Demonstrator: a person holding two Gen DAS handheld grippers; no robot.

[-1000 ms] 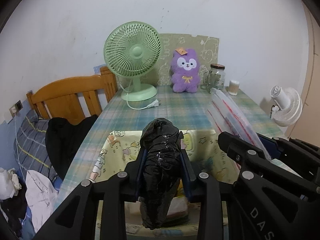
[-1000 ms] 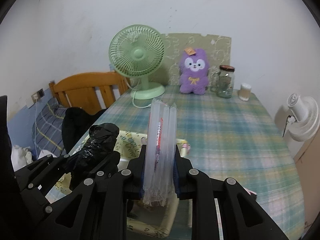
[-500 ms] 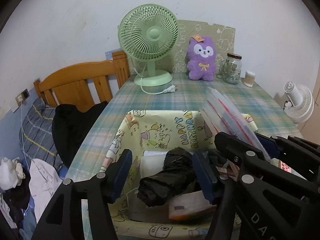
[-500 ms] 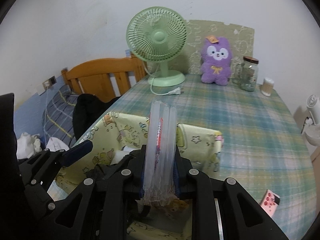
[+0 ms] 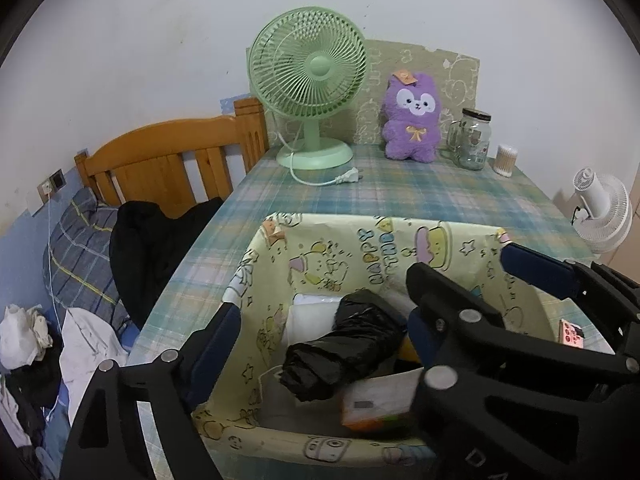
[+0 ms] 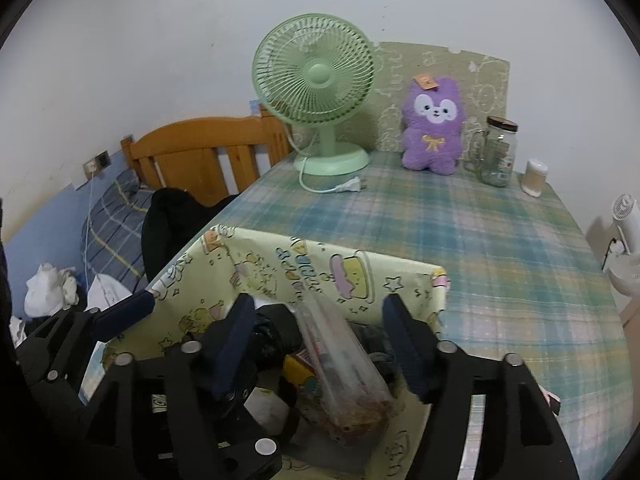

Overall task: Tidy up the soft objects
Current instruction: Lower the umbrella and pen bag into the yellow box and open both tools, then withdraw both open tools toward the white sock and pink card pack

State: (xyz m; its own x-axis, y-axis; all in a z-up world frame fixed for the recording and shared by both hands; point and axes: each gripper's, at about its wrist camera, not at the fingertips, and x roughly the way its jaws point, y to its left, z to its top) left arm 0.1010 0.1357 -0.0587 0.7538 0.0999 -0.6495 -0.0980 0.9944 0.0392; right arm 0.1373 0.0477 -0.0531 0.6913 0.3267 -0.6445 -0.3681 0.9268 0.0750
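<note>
one yellow box [image 5: 400, 240] holds one black bundle [image 5: 344, 344].

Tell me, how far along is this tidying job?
Done: the black bag roll and the clear bag pack lie in the yellow box. In hand: nothing; both sets of fingers have just been opening. Left: possibly the purple plush toy on the table.

Your right hand-held gripper [image 5: 516, 292] hides the right half of the box [image 5: 256, 264] in the left view. The clear bag [image 6: 344, 364] is blurred. The white fan [image 6: 628, 232] runs off the frame's edge.
</note>
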